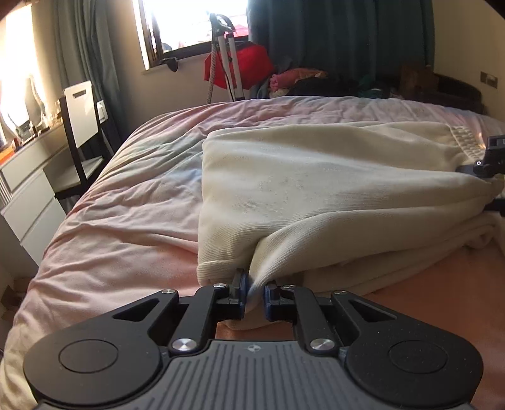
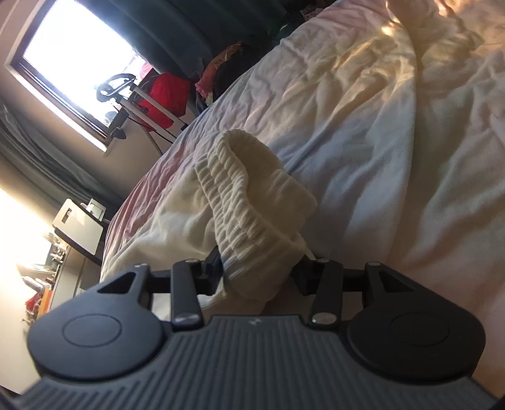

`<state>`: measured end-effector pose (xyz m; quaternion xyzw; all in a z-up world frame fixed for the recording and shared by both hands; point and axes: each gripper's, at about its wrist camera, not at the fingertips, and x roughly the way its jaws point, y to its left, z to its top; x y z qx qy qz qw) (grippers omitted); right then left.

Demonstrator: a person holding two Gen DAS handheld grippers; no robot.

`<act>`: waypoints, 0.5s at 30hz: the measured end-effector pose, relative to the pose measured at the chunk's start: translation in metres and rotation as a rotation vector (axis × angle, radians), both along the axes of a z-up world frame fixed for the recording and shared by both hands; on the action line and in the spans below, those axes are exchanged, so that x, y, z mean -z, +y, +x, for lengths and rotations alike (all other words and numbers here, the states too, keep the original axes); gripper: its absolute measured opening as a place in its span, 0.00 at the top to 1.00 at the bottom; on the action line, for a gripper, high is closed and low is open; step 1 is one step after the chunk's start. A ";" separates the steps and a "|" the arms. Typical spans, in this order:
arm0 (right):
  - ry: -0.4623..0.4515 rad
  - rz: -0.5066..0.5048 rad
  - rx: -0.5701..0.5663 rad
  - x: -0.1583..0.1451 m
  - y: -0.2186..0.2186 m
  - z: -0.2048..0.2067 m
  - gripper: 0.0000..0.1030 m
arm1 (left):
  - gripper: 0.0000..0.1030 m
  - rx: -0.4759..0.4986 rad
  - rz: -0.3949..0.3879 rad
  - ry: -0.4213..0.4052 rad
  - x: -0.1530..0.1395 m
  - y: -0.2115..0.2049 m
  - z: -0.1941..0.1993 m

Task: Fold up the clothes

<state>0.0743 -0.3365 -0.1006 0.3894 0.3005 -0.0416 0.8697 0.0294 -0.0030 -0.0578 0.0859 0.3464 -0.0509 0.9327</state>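
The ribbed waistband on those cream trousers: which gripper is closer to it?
Right. The right gripper is clamped on the ribbed waistband; the left gripper pinches plain fabric of the cream trousers, away from it.

The left wrist view was levelled low across the bed [image 1: 126,195] toward the window [image 1: 189,22]; the right was rolled sideways, close up; bed [image 2: 378,157] and window [image 2: 75,60] were shared.
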 end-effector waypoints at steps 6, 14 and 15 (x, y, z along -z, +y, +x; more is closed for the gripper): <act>0.055 -0.067 -0.018 0.001 0.004 0.003 0.20 | 0.88 -0.013 -0.029 0.013 -0.001 0.004 0.001; 0.049 0.005 -0.113 0.012 0.008 0.017 0.18 | 0.87 -0.045 -0.152 0.029 -0.003 0.013 0.003; 0.048 0.015 -0.125 0.014 0.008 0.019 0.19 | 0.87 -0.052 -0.174 0.034 -0.004 0.015 0.004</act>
